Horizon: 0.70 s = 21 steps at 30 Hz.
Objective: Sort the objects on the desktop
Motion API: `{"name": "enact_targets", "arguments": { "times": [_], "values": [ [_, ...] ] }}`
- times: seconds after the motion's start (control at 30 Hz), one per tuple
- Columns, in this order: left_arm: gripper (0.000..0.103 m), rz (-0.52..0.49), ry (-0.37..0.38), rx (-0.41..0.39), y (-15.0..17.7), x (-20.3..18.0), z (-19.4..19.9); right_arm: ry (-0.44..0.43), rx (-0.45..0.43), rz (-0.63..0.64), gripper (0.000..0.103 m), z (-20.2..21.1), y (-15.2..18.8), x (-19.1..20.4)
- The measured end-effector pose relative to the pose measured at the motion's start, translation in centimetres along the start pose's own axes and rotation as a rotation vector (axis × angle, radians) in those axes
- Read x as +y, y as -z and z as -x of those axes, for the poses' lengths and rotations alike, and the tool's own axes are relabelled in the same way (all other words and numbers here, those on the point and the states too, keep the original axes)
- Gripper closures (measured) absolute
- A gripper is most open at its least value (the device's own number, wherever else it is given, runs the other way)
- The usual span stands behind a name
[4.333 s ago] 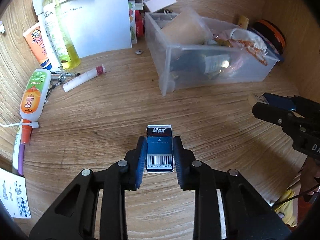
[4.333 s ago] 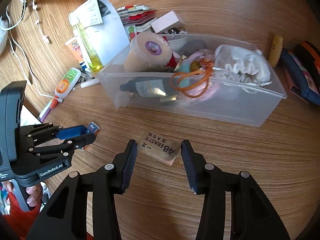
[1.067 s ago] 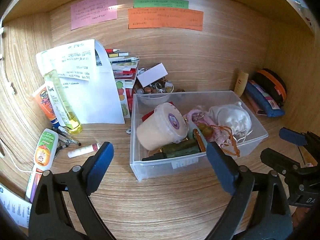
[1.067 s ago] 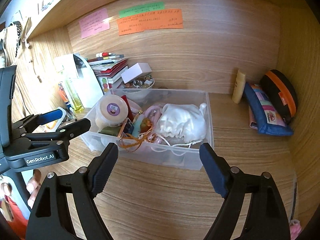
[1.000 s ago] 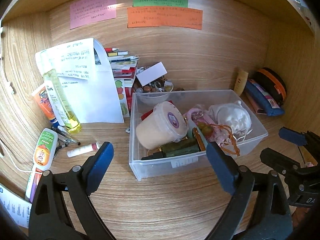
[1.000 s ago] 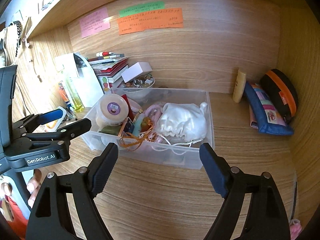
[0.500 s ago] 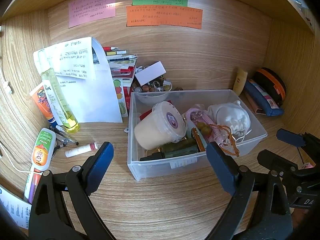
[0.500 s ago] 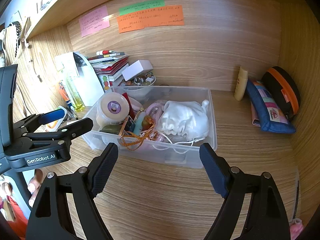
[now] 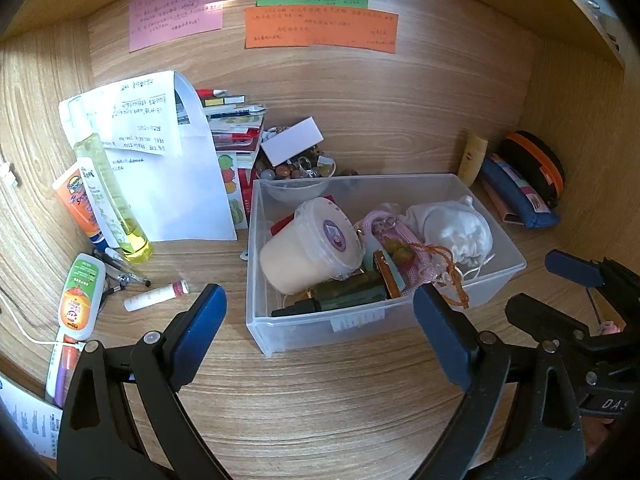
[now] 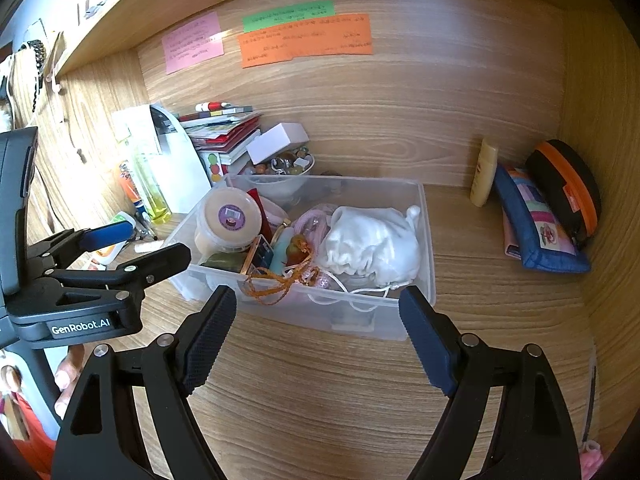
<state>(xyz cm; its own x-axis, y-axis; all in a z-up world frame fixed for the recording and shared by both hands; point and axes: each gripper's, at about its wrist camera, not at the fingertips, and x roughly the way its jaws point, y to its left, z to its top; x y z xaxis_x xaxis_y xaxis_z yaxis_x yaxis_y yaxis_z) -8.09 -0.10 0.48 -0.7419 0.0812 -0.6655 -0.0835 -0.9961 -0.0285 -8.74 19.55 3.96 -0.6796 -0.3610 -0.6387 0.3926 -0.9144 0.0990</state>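
Observation:
A clear plastic bin (image 9: 486, 298) stands on the wooden desk, also in the right wrist view (image 10: 428, 240). It holds a cream tub with a purple lid label (image 9: 308, 250), a white cloth pouch (image 9: 456, 230), a pink charm with orange cord (image 9: 404, 248) and a dark bottle (image 9: 344, 298). My left gripper (image 9: 320, 332) is wide open and empty, in front of the bin. My right gripper (image 10: 316, 332) is wide open and empty, also in front of the bin. The left gripper shows in the right wrist view (image 10: 132, 244).
Left of the bin lie a small white tube (image 9: 156, 298), pens (image 9: 120, 274), a green-capped bottle (image 9: 78, 300), a yellow spray bottle (image 9: 108, 192) and an orange tube (image 9: 76, 200). Papers (image 9: 160, 168), books and a bead bowl (image 9: 296, 168) stand behind. Pouches (image 10: 540, 224) sit right.
Since 4.3 s ago both grippers have opened and drawn back from the desk; the staple box and eraser they were around are out of view. In the last second the view barely shifts.

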Motion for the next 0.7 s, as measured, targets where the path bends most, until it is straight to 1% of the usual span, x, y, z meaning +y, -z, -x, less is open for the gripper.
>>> {"name": "enact_targets", "arguments": {
  "times": [0.13,0.37,0.53,0.7],
  "values": [
    [0.007,0.009,0.022,0.006,-0.01,0.05,0.06,0.002,-0.004,0.01,0.022,0.18,0.01,0.14],
    [0.007,-0.001,0.033,0.014,0.07,-0.36,0.27,0.001,-0.008,0.013,0.022,0.39,0.01,0.09],
    [0.007,0.005,0.031,0.006,0.13,-0.41,0.5,0.004,-0.009,0.014,0.022,0.49,0.07,0.11],
    [0.007,0.023,0.016,-0.02,0.03,-0.04,0.92,0.005,-0.01,0.015,0.022,0.61,0.14,0.2]
  ]
}}
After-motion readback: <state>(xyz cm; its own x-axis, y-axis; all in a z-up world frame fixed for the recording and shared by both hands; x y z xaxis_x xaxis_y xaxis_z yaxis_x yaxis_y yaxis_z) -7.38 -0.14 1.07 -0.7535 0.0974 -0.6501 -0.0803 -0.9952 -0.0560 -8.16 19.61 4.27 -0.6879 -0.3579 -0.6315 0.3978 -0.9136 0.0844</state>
